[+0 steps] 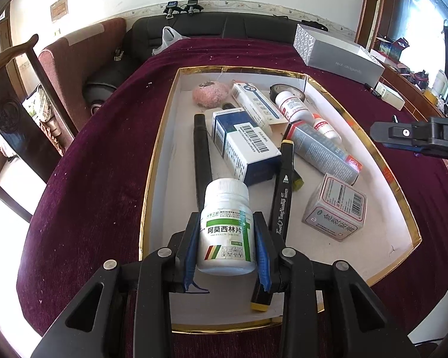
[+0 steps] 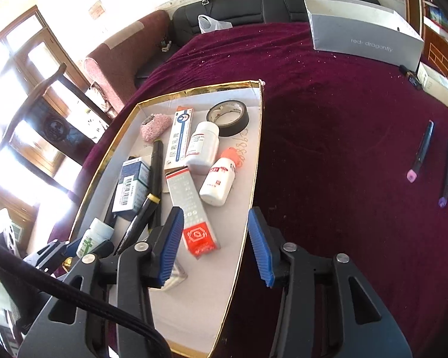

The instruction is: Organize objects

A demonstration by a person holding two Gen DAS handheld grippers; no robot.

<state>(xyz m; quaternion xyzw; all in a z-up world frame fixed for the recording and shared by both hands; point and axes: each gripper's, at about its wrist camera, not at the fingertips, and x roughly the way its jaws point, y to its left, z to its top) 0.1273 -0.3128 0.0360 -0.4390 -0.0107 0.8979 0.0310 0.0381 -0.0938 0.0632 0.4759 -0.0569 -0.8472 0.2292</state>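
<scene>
The left gripper (image 1: 226,249) clamps one white green-labelled pill bottle (image 1: 226,226) over the gold-rimmed white tray (image 1: 164,137). Beyond its fingers lie three more bottles and four boxes. The right gripper (image 2: 216,244) gapes, empty; two black markers (image 2: 421,152) sit right of it, tips blurred.

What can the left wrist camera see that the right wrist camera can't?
Only the left wrist view shows the green label on the white bottle pinched in the left tongs, and a small square box lying in the tray.

Only the right wrist view shows two pens on the red cloth outside the tray, and the right tongs open with nothing gripped.

Both show the gold-edged tray, the black tape roll, the pink fluffy thing and the grey shoebox.
</scene>
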